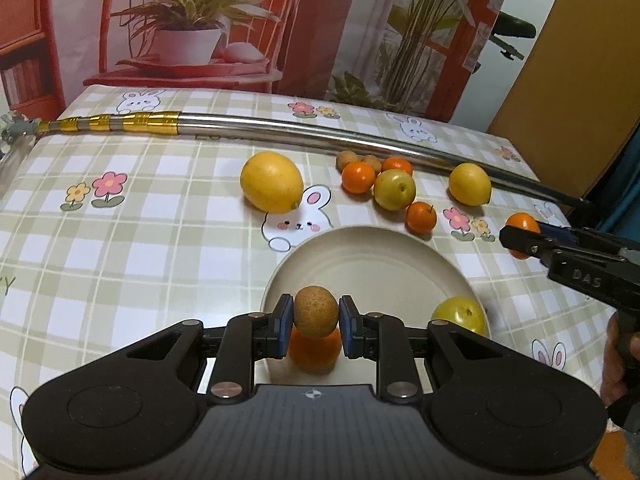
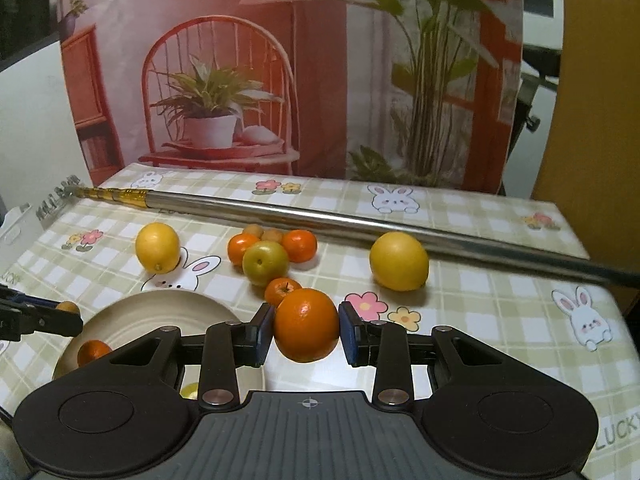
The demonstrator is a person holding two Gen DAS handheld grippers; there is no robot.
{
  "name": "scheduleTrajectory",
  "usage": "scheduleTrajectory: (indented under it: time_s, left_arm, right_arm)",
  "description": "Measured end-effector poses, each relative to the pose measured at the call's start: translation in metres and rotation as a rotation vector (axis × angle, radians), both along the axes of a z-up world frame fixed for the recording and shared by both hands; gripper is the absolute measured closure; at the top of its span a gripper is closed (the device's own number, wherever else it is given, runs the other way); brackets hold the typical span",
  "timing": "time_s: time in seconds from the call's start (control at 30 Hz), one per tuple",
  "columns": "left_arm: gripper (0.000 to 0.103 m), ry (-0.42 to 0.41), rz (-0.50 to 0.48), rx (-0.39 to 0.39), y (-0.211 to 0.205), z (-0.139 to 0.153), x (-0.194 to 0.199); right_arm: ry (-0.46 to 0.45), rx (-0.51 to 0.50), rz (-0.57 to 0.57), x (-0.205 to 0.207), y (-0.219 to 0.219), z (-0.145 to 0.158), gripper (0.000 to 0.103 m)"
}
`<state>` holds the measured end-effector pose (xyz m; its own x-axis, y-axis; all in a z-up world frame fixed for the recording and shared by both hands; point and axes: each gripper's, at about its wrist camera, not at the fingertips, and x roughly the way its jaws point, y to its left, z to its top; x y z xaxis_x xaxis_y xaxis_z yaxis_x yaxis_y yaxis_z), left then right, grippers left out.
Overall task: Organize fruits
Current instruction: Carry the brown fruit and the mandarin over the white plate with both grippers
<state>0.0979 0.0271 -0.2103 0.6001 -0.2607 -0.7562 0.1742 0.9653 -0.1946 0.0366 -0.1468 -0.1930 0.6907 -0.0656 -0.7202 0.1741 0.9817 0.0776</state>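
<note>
The left gripper (image 1: 315,326) is closed on a small round brown fruit (image 1: 315,317) and holds it above the round cream plate (image 1: 360,256). On this plate lie one small orange mandarin (image 1: 314,350), just under the brown fruit, and a yellow-green round fruit (image 1: 460,314) near the rim. The right gripper (image 2: 307,330) clamps a bigger orange mandarin (image 2: 306,324) over the checked tablecloth with rabbits (image 2: 500,320). Behind it, on the cloth, stay two yellow lemons (image 2: 157,247), a group of small mandarins (image 2: 299,245) and a green-yellow fruit (image 2: 265,263). A long steel pole with golden bands (image 2: 320,216) lies across the table behind all the fruits.
</note>
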Motion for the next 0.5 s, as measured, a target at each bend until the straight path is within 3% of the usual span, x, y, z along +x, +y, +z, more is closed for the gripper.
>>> scheduleTrajectory:
  time_s: [0.5]
  left_arm:
    - [0.077,0.062,0.046,-0.037,0.007,-0.012,-0.018]
  right_arm:
    - [-0.025,0.104,0.070,-0.022,0.013,0.008,0.071]
